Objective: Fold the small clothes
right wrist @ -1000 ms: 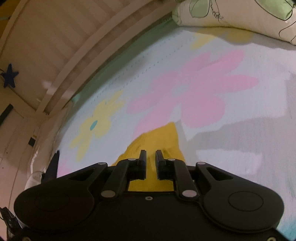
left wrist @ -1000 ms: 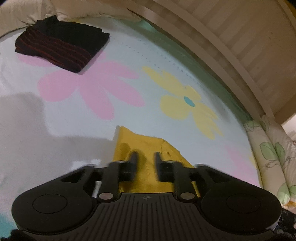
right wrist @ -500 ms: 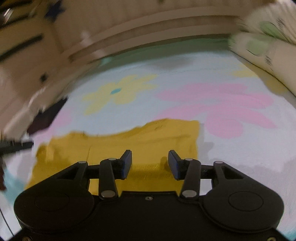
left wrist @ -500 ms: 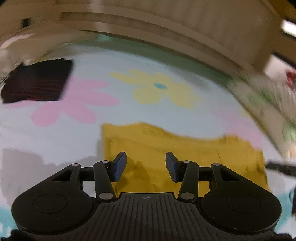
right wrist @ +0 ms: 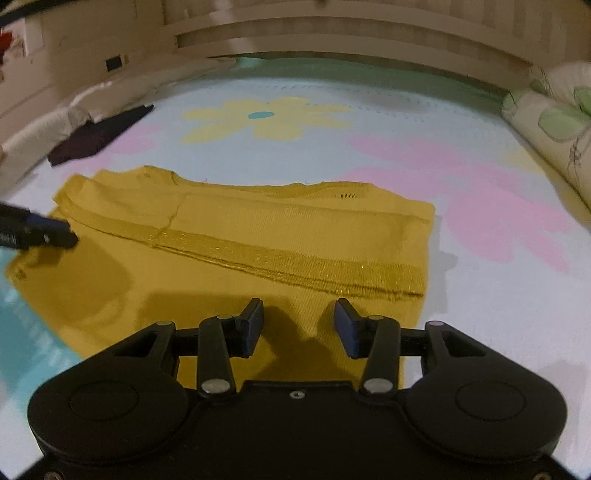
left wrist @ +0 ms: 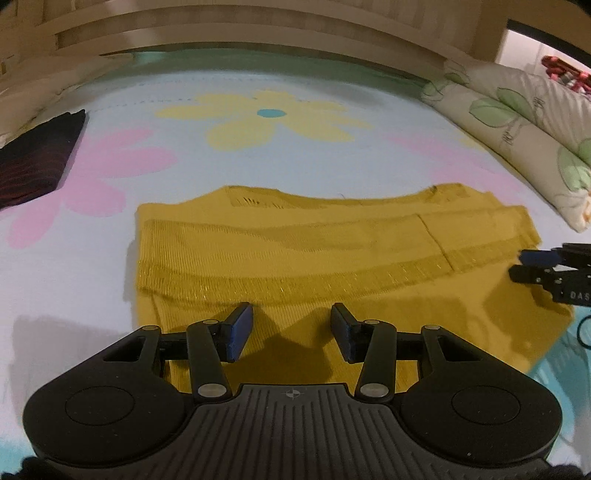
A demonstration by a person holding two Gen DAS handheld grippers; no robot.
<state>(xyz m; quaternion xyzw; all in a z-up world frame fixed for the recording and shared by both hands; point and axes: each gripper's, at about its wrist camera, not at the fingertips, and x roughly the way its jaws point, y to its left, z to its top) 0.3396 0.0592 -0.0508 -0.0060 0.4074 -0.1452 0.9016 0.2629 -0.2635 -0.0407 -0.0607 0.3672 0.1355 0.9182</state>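
Note:
A mustard yellow knit garment (left wrist: pixel 314 251) lies flat on the flowered sheet, folded lengthwise with a ribbed band across it; it also shows in the right wrist view (right wrist: pixel 258 236). My left gripper (left wrist: pixel 291 328) is open and empty above the garment's near left part. My right gripper (right wrist: pixel 299 325) is open and empty above its near right part. Each gripper's tips show in the other view, the right one (left wrist: pixel 543 266) at the garment's right end, the left one (right wrist: pixel 44 232) at its left end.
A folded dark garment with red stripes (left wrist: pixel 33 162) lies at the far left of the bed (left wrist: pixel 184 147), also in the right wrist view (right wrist: pixel 99 134). Leaf-print pillows (left wrist: pixel 524 122) line the right side. A wooden slatted headboard (left wrist: pixel 258 33) runs along the far edge.
Both grippers were shut on the yellow garment; they have opened, let it go and drawn back. The garment now lies spread flat.

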